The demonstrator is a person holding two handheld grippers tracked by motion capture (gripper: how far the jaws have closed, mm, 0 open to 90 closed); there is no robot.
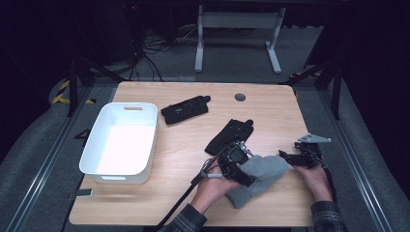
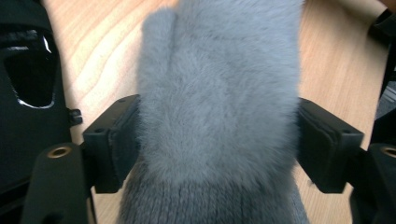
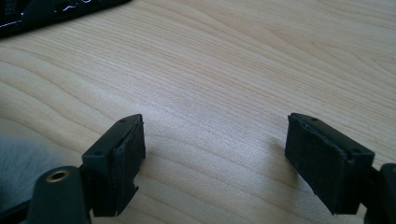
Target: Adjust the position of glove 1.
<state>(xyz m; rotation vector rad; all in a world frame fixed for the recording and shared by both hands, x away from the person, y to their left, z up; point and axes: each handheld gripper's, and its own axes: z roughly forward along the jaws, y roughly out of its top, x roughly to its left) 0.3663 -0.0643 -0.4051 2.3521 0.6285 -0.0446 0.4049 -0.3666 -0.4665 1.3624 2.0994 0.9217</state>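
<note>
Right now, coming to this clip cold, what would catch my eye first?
The fluffy grey mitten near the table's front edge stands out, with the left gripper closed around it, its fingers pressing into the fur. Next comes the bright white bin on the table's left side, empty. Two black gloves lie on the wood, one toward the back and one just behind the mitten, while the right gripper sits open over bare wood.
</note>
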